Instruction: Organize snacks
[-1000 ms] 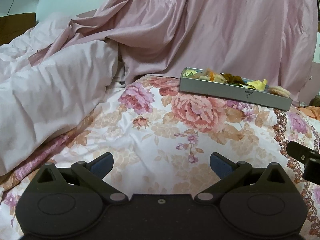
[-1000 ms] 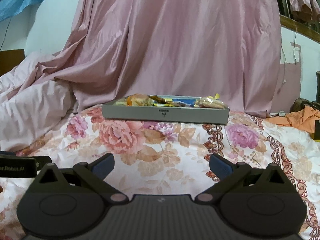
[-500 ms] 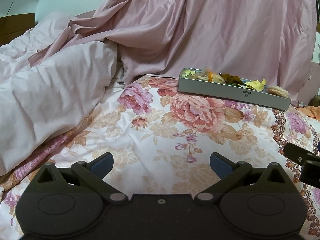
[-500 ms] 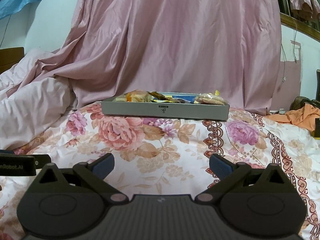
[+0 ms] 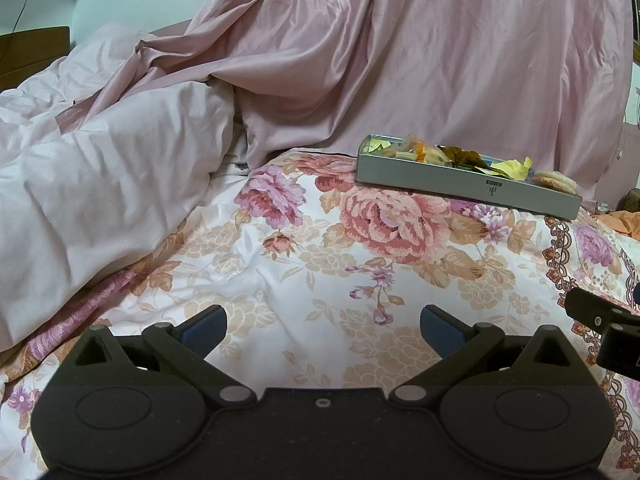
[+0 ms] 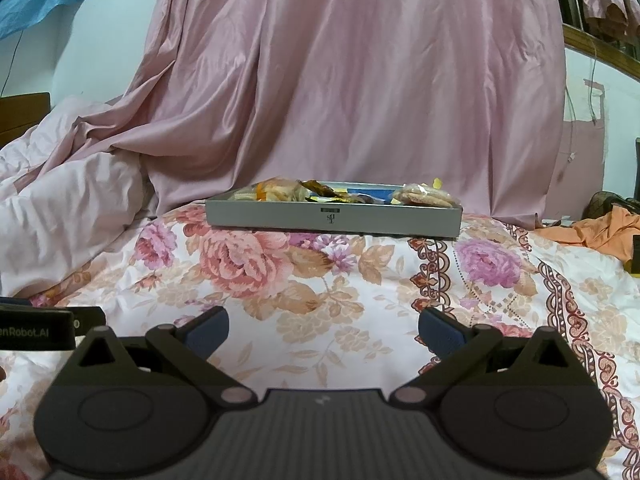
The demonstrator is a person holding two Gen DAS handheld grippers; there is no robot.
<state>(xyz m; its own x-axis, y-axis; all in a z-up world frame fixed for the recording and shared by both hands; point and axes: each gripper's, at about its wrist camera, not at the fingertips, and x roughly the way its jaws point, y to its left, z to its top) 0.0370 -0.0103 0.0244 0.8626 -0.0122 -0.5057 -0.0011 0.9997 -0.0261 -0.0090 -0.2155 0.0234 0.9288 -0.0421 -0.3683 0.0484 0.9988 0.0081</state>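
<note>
Tray (image 6: 334, 220) of snacks (image 6: 280, 191) lies flat on the bedspread (image 6: 320, 280), long axis left-right. Left gripper (image 5: 323, 330) and right gripper (image 6: 323, 330): jaws wide, empty.

We are looking at a bedroom in a home, where a floral bedspread (image 6: 320, 300) is covering the bed, a pale pink quilt (image 5: 100, 184) is lying bunched on it, and a pink curtain (image 6: 360, 80) is hanging behind.
</note>
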